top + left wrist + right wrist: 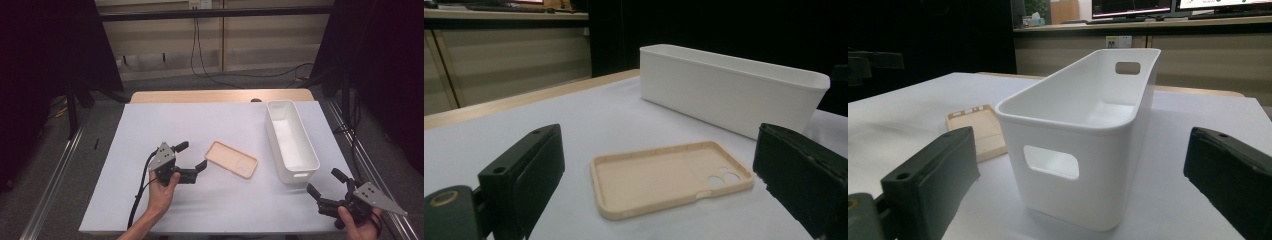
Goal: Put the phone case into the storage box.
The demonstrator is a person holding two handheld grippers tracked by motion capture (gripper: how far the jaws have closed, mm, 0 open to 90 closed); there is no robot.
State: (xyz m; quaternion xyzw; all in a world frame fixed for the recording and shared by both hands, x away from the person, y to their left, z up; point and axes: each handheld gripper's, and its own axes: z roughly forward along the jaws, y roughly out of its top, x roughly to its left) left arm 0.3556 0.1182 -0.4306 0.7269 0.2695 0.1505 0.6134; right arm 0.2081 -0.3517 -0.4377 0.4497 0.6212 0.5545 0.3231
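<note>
White tabletop (150, 200): phone case (232, 159) lying flat beside empty bin (291, 172), ungrasped; left gripper (192, 155) spread just beside it, right gripper (326, 182) spread.

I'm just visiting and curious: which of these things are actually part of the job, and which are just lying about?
Part of the job:
- phone case
- left gripper, open beside the case
- white bin, probably
- right gripper, open

Lying about:
- cables on the floor beyond the table
</note>
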